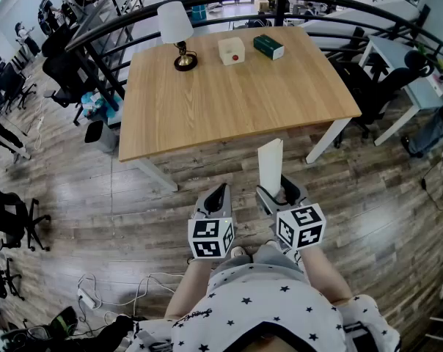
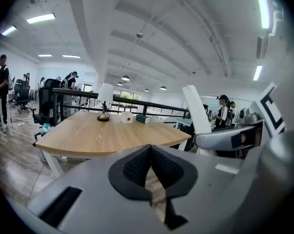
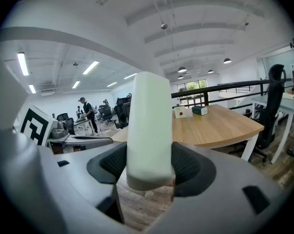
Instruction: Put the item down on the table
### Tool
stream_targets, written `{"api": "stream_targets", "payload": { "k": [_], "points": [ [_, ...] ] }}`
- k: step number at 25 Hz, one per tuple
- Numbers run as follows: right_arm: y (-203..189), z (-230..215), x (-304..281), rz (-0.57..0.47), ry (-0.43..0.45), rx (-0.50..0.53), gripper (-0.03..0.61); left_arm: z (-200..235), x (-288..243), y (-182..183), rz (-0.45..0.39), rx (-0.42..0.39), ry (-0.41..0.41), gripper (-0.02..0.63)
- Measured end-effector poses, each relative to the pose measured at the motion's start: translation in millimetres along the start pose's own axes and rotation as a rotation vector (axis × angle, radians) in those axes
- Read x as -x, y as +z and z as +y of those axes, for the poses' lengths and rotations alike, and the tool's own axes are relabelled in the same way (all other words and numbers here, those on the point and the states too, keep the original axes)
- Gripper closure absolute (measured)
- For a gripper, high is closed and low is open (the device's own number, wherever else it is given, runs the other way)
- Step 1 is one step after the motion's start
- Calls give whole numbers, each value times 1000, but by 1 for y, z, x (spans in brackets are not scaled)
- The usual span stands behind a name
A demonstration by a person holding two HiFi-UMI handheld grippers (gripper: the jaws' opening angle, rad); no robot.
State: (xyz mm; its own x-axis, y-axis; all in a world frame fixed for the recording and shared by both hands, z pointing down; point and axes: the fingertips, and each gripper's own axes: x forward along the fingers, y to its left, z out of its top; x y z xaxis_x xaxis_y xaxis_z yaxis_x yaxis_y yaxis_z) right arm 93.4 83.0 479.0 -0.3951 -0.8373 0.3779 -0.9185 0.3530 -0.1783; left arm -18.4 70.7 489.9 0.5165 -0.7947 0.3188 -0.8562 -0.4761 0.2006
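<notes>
A tall pale white block [image 3: 148, 130] stands upright between the pads of my right gripper [image 3: 148, 167], which is shut on it. In the head view the block [image 1: 270, 161] rises from the right gripper [image 1: 279, 194] over the floor, just short of the wooden table's [image 1: 236, 101] near edge. My left gripper [image 1: 217, 199] hangs beside it to the left, shut with nothing in it; its pads [image 2: 137, 167] meet at the tip in the left gripper view. The block [image 2: 196, 112] shows there too, at the right.
On the table's far side stand a white lamp [image 1: 177, 35], a white box with a red dot [image 1: 232, 50] and a dark green box [image 1: 268, 47]. Office chairs [image 1: 375, 86] and desks stand to the right, a black railing [image 1: 207, 6] behind. Cables [image 1: 111, 299] lie on the floor.
</notes>
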Motion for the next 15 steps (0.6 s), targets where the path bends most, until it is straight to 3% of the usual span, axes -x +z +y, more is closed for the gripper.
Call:
{"api": "stream_targets", "payload": {
  "k": [15],
  "points": [
    [1, 24, 10, -4, 0, 35, 304, 7, 27, -5, -10, 11, -7, 603]
  ]
}}
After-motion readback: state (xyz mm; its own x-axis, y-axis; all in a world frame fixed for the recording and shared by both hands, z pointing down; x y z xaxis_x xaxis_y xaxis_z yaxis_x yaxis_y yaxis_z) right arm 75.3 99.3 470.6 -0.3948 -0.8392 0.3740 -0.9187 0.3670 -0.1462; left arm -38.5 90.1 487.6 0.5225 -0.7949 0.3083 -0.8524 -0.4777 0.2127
